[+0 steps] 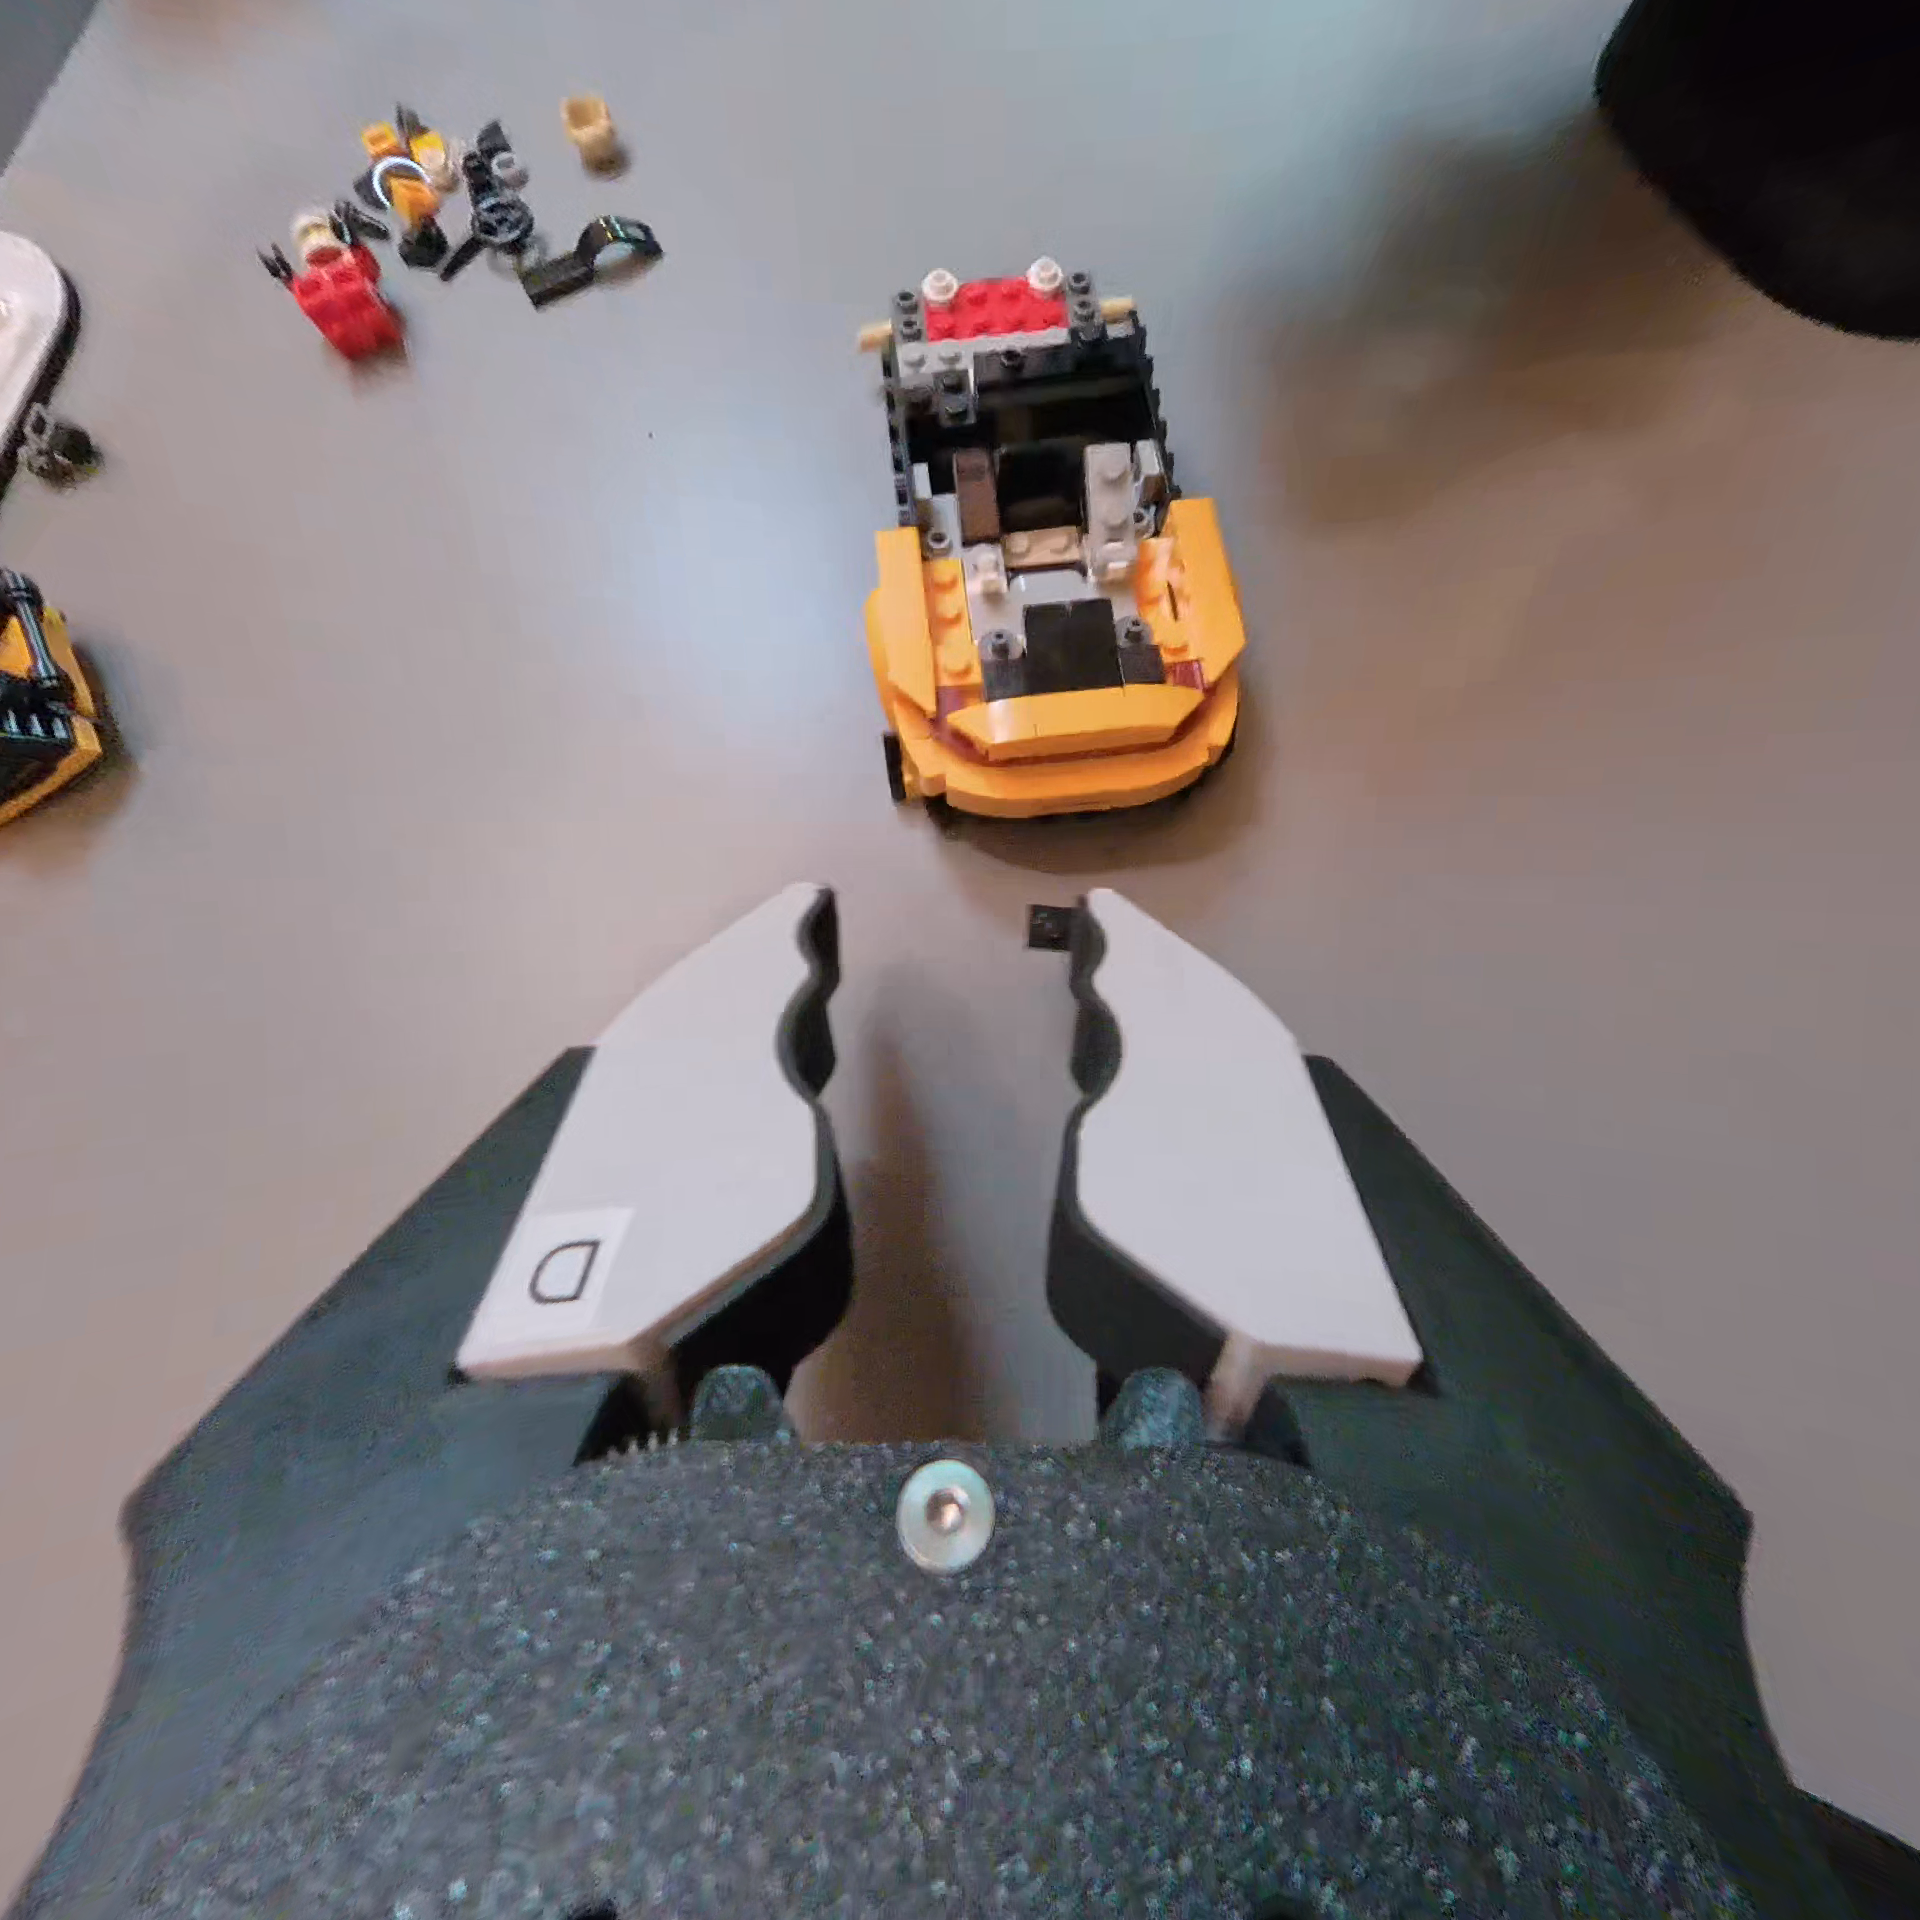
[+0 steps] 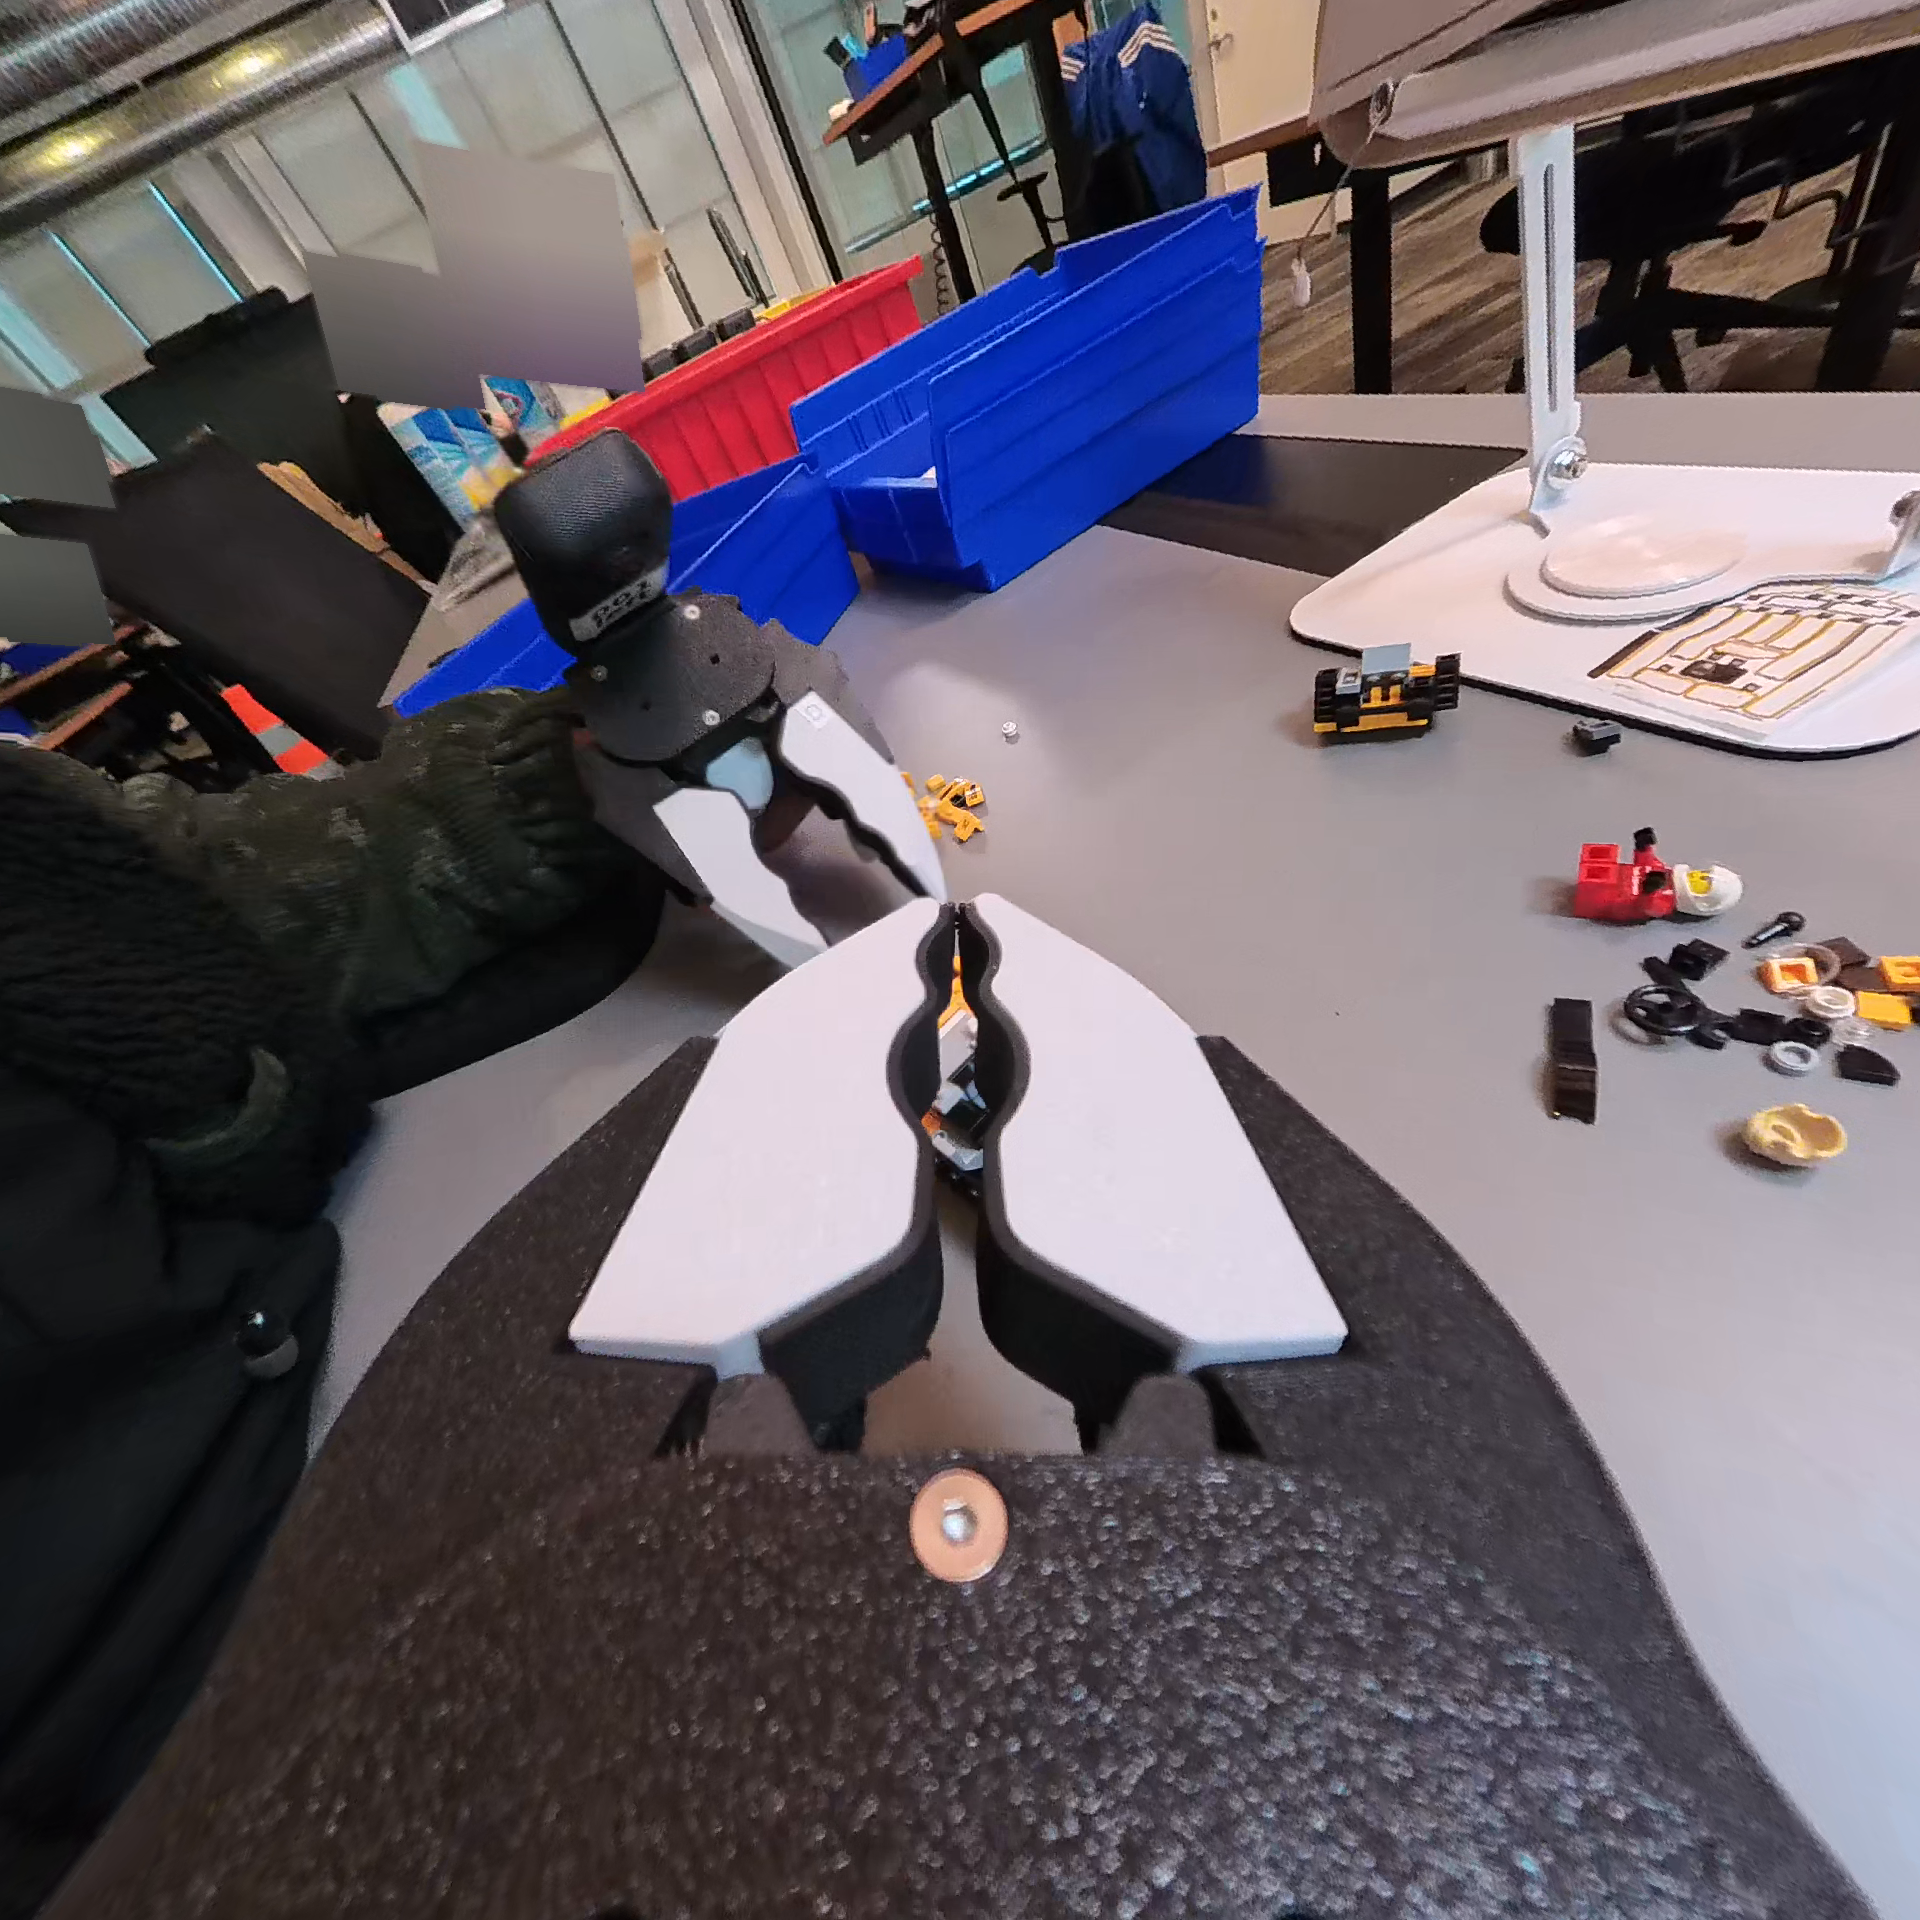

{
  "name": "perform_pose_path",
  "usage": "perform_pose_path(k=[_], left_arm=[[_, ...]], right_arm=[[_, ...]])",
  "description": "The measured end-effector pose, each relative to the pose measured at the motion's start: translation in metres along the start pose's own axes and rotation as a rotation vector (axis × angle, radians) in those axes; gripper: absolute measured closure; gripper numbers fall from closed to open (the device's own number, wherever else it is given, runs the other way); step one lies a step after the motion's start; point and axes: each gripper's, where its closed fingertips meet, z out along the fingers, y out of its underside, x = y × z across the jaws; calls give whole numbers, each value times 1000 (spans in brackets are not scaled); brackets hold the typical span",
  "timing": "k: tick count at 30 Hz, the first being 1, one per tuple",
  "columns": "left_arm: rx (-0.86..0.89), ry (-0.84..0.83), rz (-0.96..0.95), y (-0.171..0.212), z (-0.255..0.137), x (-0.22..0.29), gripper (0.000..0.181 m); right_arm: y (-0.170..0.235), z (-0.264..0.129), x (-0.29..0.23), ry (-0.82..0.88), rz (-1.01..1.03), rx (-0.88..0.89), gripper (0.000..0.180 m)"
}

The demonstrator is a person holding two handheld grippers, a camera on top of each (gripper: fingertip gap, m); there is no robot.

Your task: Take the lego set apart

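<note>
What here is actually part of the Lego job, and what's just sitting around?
Part of the job:
- orange Lego car
- pile of removed pieces
- small yellow-black sub-build
- left gripper, open
- right gripper, shut

Just lying about:
- blue bins
- red bin
- white stand base

Left gripper [image 1: 956,925] jaws apart, orange lego car [image 1: 1049,613] ahead, table [image 1: 623,644]

Both wrist views overlook one table [image 1: 520,623], opposed.
</note>
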Motion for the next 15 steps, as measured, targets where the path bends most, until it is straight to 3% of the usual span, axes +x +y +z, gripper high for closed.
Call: perform_pose_path(k=[2, 9, 15], left_arm=[[60, -8, -8, -12, -1, -5, 124], [106, 8, -76, -44, -6, -51, 112], [60, -101, -55, -43, 1, -94, 116]], right_arm=[[0, 0, 0, -5, 6, 2, 180], [0, -1, -1, -13, 7, 0, 180], [-3, -5, 1, -11, 6, 12, 180]])
